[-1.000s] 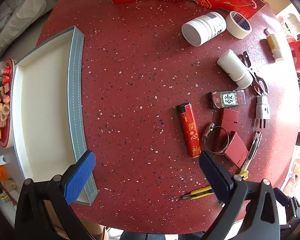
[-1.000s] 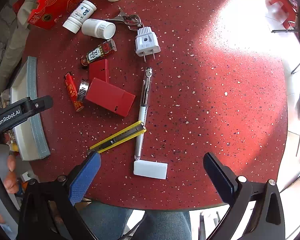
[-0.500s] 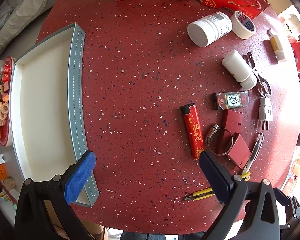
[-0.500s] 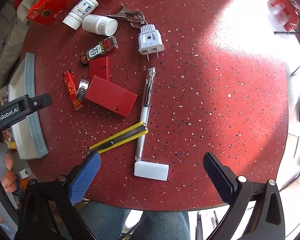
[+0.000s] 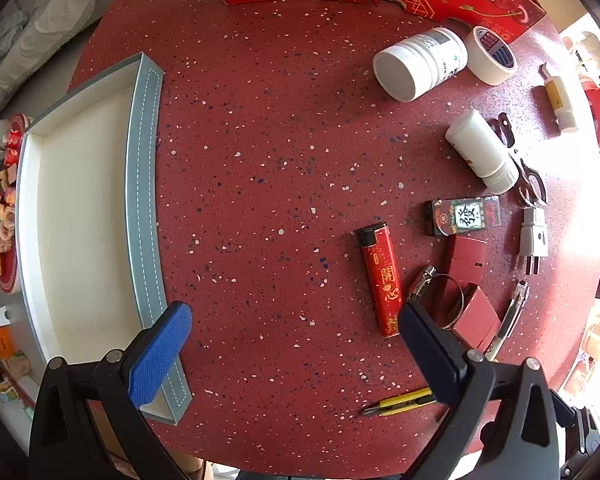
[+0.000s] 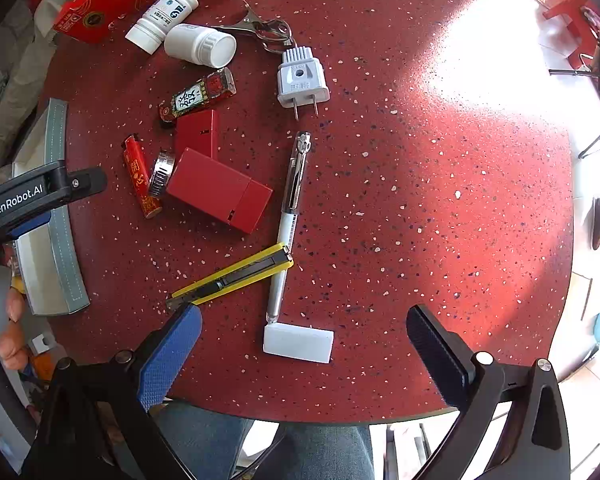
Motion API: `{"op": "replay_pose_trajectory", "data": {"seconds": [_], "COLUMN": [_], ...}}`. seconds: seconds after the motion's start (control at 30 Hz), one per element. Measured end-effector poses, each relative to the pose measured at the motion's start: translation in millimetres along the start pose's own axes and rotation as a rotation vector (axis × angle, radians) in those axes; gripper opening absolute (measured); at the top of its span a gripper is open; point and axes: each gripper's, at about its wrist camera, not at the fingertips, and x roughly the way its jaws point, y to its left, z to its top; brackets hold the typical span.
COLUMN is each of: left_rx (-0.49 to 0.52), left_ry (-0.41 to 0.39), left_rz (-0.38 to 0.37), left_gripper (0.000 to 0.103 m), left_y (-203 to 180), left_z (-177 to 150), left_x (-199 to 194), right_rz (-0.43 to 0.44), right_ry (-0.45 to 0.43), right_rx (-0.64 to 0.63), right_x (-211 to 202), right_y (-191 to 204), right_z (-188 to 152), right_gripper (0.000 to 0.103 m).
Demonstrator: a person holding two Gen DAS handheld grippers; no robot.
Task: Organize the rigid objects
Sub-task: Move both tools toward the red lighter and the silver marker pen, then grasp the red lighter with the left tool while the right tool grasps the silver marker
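Red-speckled tabletop (image 5: 260,160) holds scattered clutter, the tray (image 5: 80,208) bare at its left edge. Both tongs, left (image 5: 296,344) and right (image 6: 304,340), hover spread, holding nothing. The white block (image 6: 298,343) beneath the right tongs looks best pinched across its short sides.

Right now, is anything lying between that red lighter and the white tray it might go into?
Nothing visible. Bare red table separates the lighter from the tray; the other clutter lies on the lighter's far side.

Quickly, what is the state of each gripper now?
Left gripper: open, holding nothing.
Right gripper: open, holding nothing.
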Motion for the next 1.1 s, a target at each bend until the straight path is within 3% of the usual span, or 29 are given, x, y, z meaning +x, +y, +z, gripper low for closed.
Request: {"op": "replay_pose_trajectory", "data": {"seconds": [0.1,0.4,0.8,0.93,1.1], "left_rx": [-0.001,-0.006,0.032,-0.016,-0.082], "left_ry": [-0.032,0.024,-0.015,0.01,0.027], "left_rz": [0.024,0.027,0.105,0.085,0.113], "left_gripper": [0.103,0.103,0.103,0.103,0.103], "left_y": [-10.7,-34.8,-19.7,-2.6,-17.5], "left_z": [6.9,21.0,14.1,8.9,-10.5], "left_x": [2.5,42.5,60.9,63.5,68.6], "right_rz": [-0.001,0.007,-0.032,-0.066,-0.113], "right_ry": [0.004,0.004,-0.024,-0.03,-0.035], "right_rx": [0.014,0.02,0.065,0.076,0.053], "right_x": [2.6,11.3,11.4,17.8,32.4], "right_y": [-3.6,-6.4,-22.5,-30.3,-27.3], "right_z": [-1.4,-2.7,10.9,22.0,46.4], "right_gripper": [0.103,0.103,0.103,0.103,0.103]}}
